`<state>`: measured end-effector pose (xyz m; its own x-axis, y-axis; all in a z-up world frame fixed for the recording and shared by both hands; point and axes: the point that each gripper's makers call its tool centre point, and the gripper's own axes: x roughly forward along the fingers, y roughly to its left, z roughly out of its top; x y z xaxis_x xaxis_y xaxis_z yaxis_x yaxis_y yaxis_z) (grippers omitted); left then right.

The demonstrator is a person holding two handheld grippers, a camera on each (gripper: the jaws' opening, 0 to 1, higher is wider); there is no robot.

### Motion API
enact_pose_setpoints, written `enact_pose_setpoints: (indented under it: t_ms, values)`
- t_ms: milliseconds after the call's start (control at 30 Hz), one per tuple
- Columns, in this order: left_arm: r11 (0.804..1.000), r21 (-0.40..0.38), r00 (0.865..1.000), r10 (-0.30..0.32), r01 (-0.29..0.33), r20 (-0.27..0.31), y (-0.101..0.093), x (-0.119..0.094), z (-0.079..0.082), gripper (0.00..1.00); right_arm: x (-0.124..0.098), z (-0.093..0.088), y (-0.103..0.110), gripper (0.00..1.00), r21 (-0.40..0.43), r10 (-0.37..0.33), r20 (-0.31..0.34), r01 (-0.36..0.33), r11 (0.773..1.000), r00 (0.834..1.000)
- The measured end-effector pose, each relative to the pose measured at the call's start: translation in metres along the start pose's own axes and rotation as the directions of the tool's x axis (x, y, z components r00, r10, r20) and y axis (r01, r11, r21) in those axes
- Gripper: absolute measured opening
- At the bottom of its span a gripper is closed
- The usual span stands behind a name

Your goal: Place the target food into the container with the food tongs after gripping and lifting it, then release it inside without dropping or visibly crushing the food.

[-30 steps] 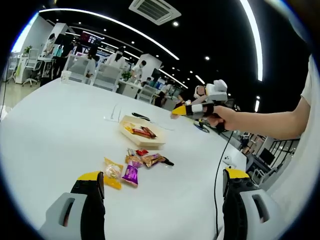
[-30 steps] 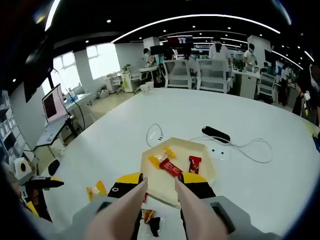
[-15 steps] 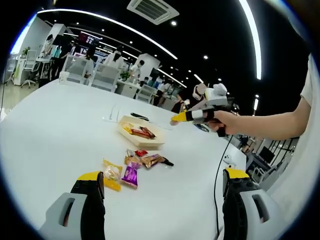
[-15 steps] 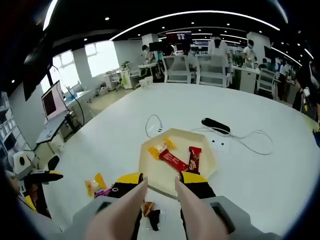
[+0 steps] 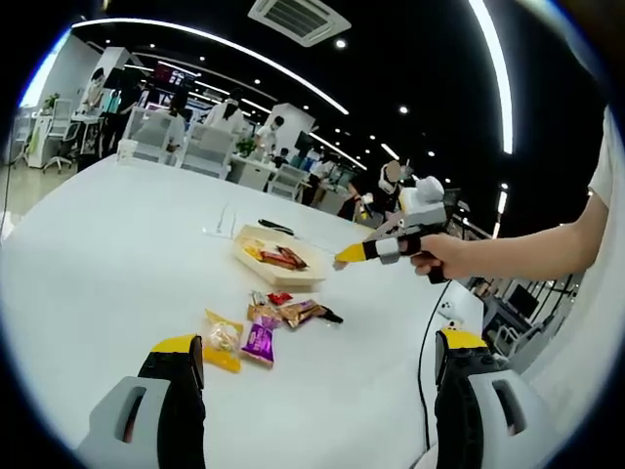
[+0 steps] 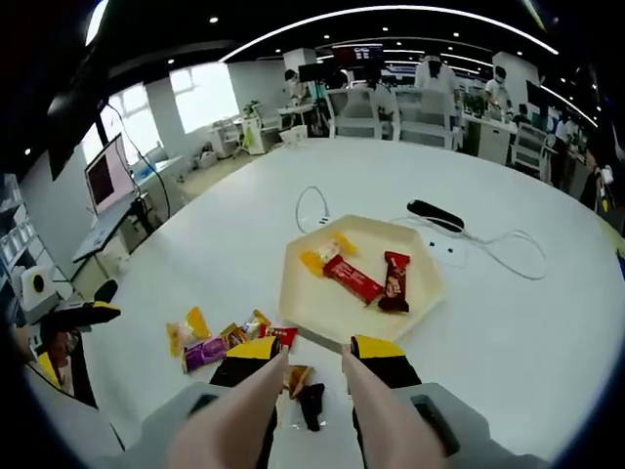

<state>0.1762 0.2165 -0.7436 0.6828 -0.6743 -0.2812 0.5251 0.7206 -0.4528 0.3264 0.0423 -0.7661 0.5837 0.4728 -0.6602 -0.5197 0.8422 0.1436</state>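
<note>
Snacks [image 6: 239, 342] in bright wrappers lie loose on the white surface [image 6: 508, 342] just beside the near edge of the cream hexagonal tray [image 6: 303, 308], which already holds a few red and yellow bars. The loose pile has a yellow pack, a purple one, a red one and a dark sweet nearest the right tongs [image 6: 312, 354], whose tips hang above it with a narrow gap between them and nothing held. The left tongs [image 5: 312, 363] stand wide apart and empty, well back from the pile. The main risk, as I judge it, is the crowding: closing on so tight a cluster could pinch two wrappers at once or nudge the neighbours away. The slick film could also slip out on the lift, while squeezing harder to prevent that could crush a soft sweet.
</note>
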Motion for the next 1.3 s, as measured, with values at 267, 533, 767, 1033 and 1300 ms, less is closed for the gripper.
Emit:
enact_pose_setpoints:
  t_ms: [267, 533, 767, 1033, 1300]
  values:
    - [1.000, 0.002, 1.000, -0.007, 0.007, -0.008, -0.006, 0.001, -0.004, 0.99, 0.003, -0.019, -0.002, 0.28, -0.023, 0.005, -0.043, -0.006, 1.000, 0.999]
    - [1.000, 0.000, 1.000, -0.009, 0.009, -0.010, -0.007, 0.002, -0.006, 0.99, 0.005, -0.034, -0.001, 0.28, -0.058, 0.005, -0.082, -0.010, 0.998, 0.997]
    - [1.000, -0.001, 1.000, -0.006, 0.006, -0.013, -0.005, 0.000, -0.007, 0.99, 0.008, -0.043, -0.001, 0.28, -0.091, 0.002, -0.107, -0.011, 0.996, 0.994]
    - [1.000, -0.006, 1.000, -0.006, 0.006, -0.017, -0.004, 0.002, -0.009, 0.99, 0.019, -0.057, -0.002, 0.28, -0.113, 0.002, -0.135, -0.017, 0.993, 0.991]
    - [1.000, -0.007, 1.000, -0.004, 0.004, -0.026, -0.002, 0.000, -0.010, 0.99, 0.026, -0.061, 0.003, 0.27, -0.139, 0.010, -0.143, -0.030, 0.990, 0.990]
